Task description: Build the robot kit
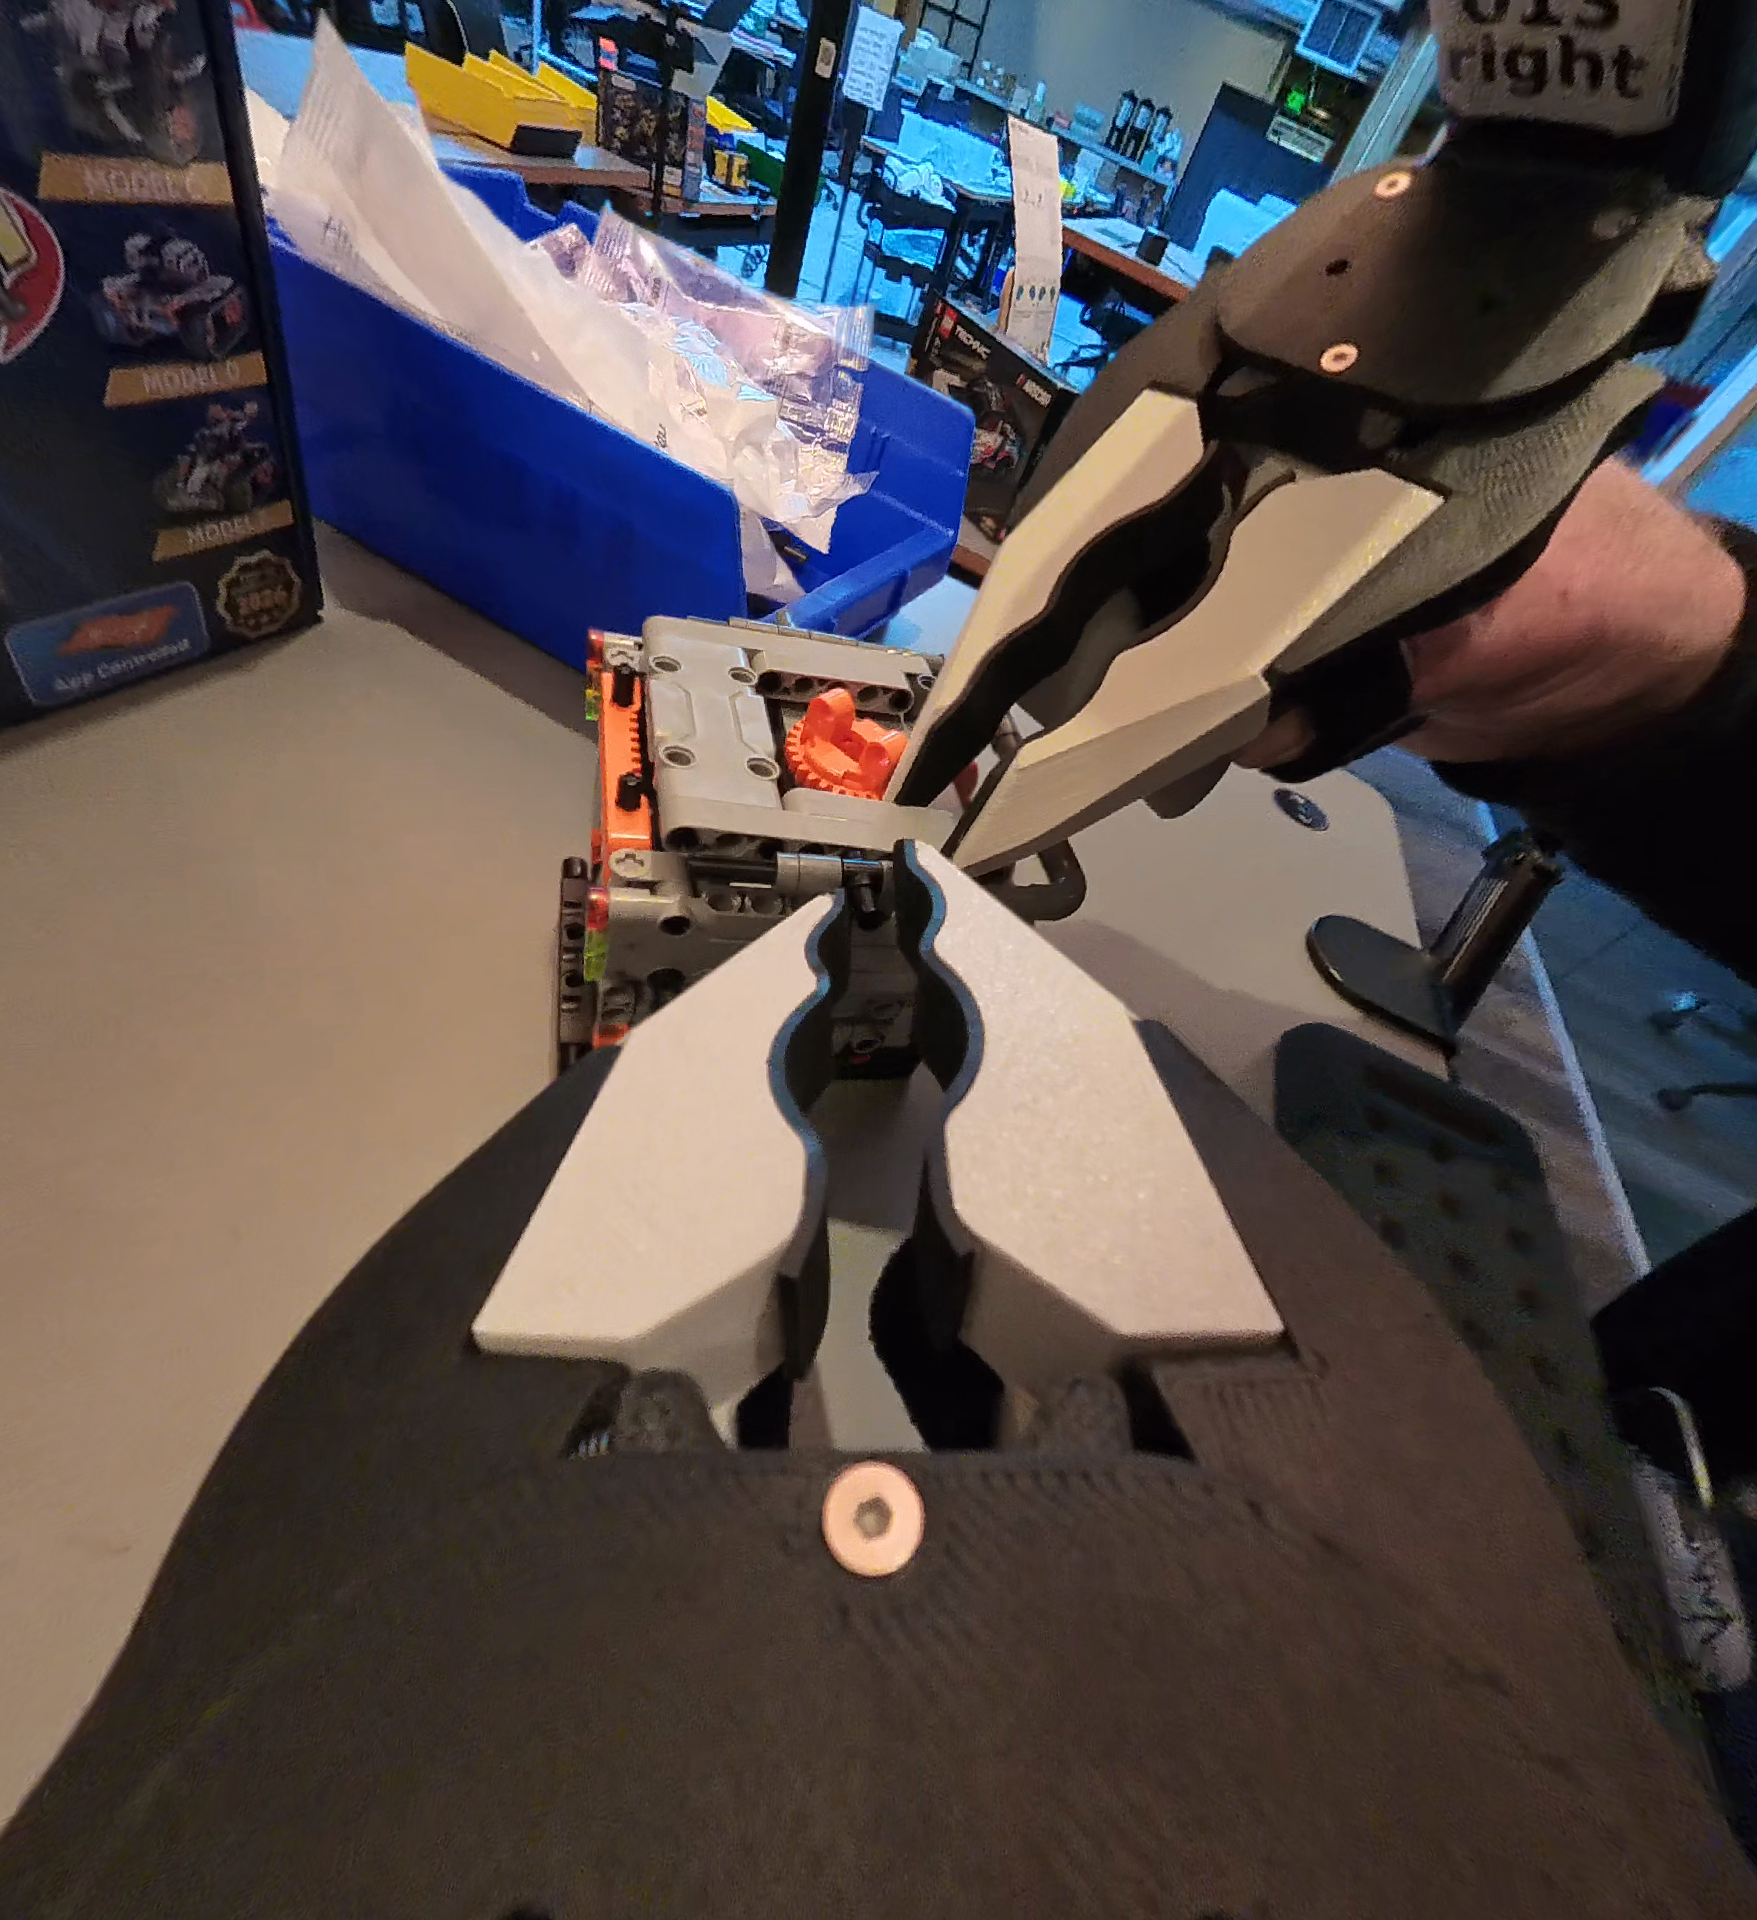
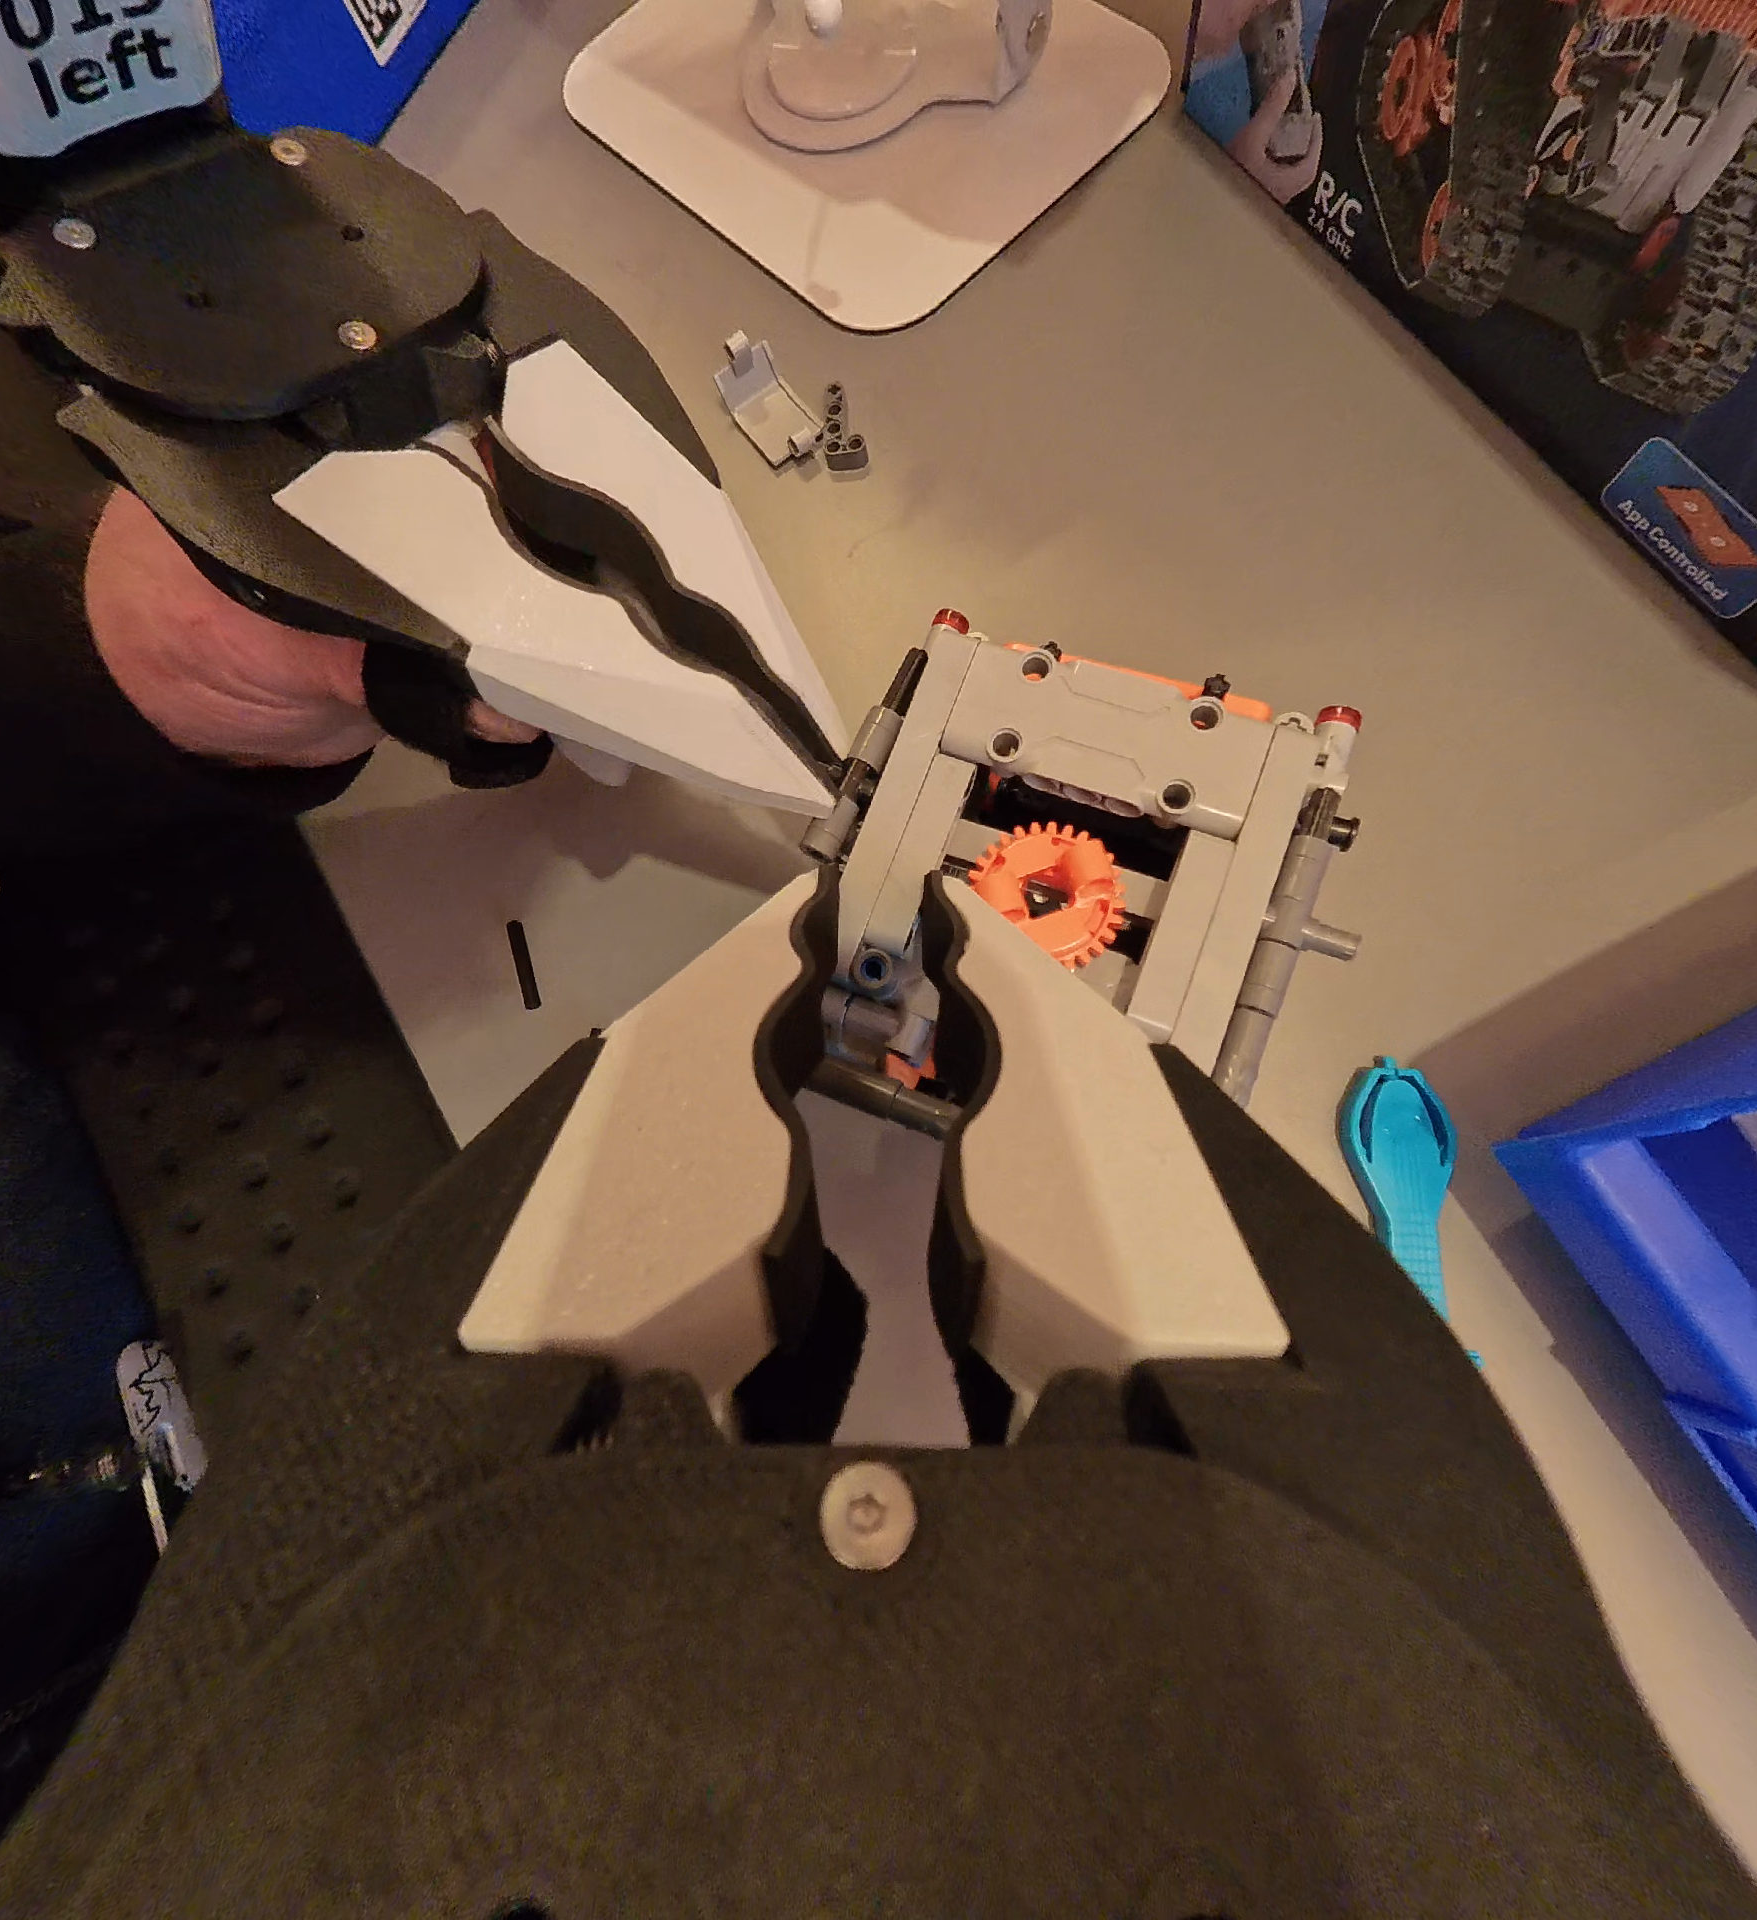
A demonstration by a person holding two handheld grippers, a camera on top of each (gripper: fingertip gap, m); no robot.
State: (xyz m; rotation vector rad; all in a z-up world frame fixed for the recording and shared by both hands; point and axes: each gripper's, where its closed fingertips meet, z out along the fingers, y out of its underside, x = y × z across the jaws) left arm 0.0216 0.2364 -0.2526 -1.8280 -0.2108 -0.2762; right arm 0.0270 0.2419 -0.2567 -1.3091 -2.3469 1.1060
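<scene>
— Left gripper (image 2: 838, 795): tips nipping a black pin (image 2: 858, 774), seemingly, at the grey-and-orange brick model (image 2: 1113, 748) on the table (image 2: 1165, 468).
— Right gripper (image 2: 879, 899): clamped on that model's grey beam (image 2: 895, 862).

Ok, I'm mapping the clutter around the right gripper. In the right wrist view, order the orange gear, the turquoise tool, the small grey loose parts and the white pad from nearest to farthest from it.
1. Orange gear, just right of the right gripper tips, inside the grey frame.
2. Turquoise tool, lower right, beside the blue bin.
3. Small grey loose parts, ahead on the table.
4. White pad, at the top edge.
</scene>
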